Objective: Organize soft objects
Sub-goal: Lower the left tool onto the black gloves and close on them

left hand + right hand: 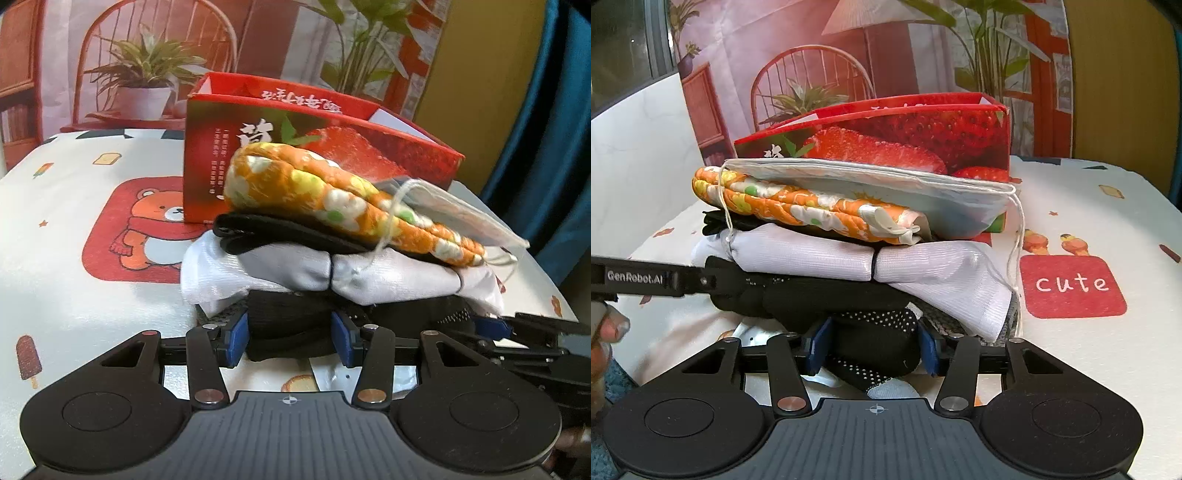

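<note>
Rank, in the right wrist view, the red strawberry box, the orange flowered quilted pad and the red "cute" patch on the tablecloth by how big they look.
1. red strawberry box, largest though farthest back.
2. orange flowered quilted pad, partly covered by the white face mask.
3. red "cute" patch, smallest.

A home-like setup is showing here: a desk point(1108, 206) is wearing a cartoon bear cloth, a printed backdrop point(155, 44) of chair and plants is hanging behind, and a blue curtain point(546, 147) is hanging alongside.

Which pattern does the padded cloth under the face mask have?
Orange with white and yellow flowers; left wrist view shows it best.
</note>
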Motion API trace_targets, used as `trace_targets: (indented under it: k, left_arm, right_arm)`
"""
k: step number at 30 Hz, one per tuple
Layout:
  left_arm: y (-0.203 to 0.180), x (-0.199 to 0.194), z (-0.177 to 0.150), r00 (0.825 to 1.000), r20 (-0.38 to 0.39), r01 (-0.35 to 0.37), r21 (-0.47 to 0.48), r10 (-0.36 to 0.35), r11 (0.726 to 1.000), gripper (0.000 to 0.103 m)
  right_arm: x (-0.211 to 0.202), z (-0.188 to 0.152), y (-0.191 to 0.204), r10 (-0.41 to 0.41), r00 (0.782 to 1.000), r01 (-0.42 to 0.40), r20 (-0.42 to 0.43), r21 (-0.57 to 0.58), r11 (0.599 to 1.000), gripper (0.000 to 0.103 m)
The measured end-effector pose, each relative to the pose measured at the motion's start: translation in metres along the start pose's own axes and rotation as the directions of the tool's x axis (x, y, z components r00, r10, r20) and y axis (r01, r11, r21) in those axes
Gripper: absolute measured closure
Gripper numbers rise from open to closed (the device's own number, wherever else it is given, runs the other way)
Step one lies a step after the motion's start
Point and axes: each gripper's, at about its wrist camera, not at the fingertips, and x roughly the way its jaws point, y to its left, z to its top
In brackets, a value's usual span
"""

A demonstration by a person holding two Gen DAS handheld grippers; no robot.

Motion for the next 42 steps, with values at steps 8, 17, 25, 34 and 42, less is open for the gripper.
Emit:
trace_targets:
  k: [8, 17, 25, 34, 42]
  left_arm:
    - [-0.010, -0.005, -0.010, 0.999, -0.032, 0.043, 0.066, -0.041, 0.997, 0.057]
    - [0.001, 0.001, -0.014, 0.998, -0.054, 0.041, 0.018, -0.040, 0.999, 0.080]
    - [-0.002, -0.002, -0.014, 0.998, -0.040, 0.050, 0.023, -0.049, 0.998, 0.086]
    - [-0.007, -0.017, -0.010, 0.999, 0.012, 0.046, 0.045, -0.046, 0.998, 0.087]
    - [-0.014, -0.039, -0.006, 0.994, 0.102, 0.020, 0.076, -0.028, 0.997, 0.087]
  right_arm:
    - [0.000, 0.000, 0.006, 0.032, 0.999, -0.032, -0.004, -0.026, 0.999, 0.074]
    - [0.002, 0.000, -0.005, 0.020, 1.000, -0.020, -0.002, 0.029, 0.999, 0.062]
    - [0.005, -0.001, -0.006, 0.068, 0.998, -0.068, -0.001, 0.041, 0.997, 0.079]
    - [-0.008, 0.002, 0.000, 0.089, 0.995, -0.089, 0.042, 0.015, 0.996, 0.093]
    - [-0.028, 0.007, 0.009, 0.121, 0.986, -0.119, 0.114, -0.025, 0.993, 0.094]
